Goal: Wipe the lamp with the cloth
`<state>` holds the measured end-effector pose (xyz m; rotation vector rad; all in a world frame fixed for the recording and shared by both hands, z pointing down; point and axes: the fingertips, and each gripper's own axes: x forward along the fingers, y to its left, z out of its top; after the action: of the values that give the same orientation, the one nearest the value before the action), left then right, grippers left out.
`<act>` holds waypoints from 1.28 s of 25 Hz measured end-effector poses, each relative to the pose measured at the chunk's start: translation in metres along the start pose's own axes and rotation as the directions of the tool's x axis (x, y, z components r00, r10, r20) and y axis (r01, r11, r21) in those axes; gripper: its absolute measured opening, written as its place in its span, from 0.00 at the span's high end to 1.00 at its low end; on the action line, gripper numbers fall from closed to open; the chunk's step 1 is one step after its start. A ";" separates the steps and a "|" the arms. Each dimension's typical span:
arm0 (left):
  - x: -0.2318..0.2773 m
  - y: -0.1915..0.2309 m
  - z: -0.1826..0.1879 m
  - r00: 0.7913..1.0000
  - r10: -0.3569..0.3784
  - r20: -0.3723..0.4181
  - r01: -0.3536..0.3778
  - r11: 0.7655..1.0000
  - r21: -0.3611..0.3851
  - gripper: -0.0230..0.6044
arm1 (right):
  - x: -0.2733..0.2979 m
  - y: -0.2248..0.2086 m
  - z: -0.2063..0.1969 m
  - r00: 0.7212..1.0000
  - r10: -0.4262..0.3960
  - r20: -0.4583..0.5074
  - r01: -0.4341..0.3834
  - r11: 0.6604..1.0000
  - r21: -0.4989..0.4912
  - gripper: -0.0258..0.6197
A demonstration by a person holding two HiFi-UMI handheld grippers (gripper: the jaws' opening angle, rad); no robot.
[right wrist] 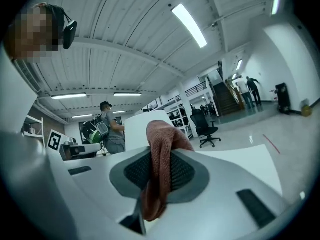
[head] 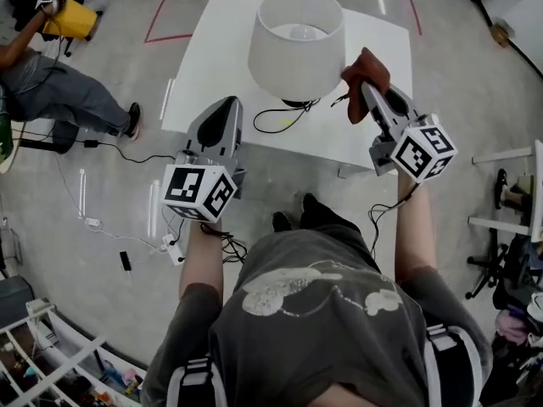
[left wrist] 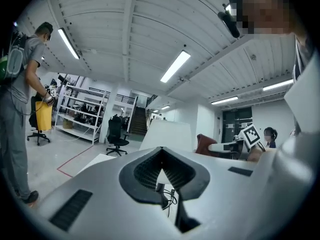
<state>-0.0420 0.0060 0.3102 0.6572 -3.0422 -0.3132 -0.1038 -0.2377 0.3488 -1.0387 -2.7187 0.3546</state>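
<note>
The white table point(head: 212, 49) stands on open grey floor point(head: 102, 185), with bare top left of and behind the lamp point(head: 297, 45). The lamp sits near the table's front edge, its cord point(head: 276, 119) looped at its base. The left gripper point(head: 227, 105) hovers at the front edge, left of the lamp, its jaws together and empty. The right gripper point(head: 366, 90) is clamped on the reddish cloth point(head: 365, 68), which bunches above its tips by the shade's right side, touching it or nearly so.
</note>
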 end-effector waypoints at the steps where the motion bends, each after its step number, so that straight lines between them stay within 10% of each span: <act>1: 0.004 -0.002 -0.001 1.000 -0.009 -0.004 0.009 1.000 -0.002 0.95 | -0.004 0.004 -0.002 1.000 0.007 -0.005 -0.007 1.000 0.000 0.87; 11: 0.048 0.000 0.010 0.997 -0.061 -0.038 0.063 0.996 0.055 0.95 | 0.003 -0.004 -0.003 0.998 -0.001 0.064 -0.005 0.996 0.091 0.87; 17: 0.064 0.021 0.012 0.983 -0.181 -0.027 0.182 0.983 0.018 0.95 | -0.003 -0.002 -0.002 0.985 -0.160 0.066 0.156 0.986 0.056 0.87; 24: 0.078 0.050 0.007 0.902 -0.428 -0.065 0.427 0.904 -0.024 0.95 | -0.006 0.025 0.007 0.898 -0.404 0.172 0.395 0.915 0.086 0.87; 32: 0.053 0.084 0.023 0.810 -0.578 -0.093 0.578 0.815 -0.036 0.95 | 0.030 0.120 -0.002 0.845 -0.490 0.215 0.480 0.872 0.099 0.87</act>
<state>-0.1258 0.0642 0.3026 1.5470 -2.6619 -0.2767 -0.0496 -0.1304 0.3185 -0.2747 -3.0349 0.4611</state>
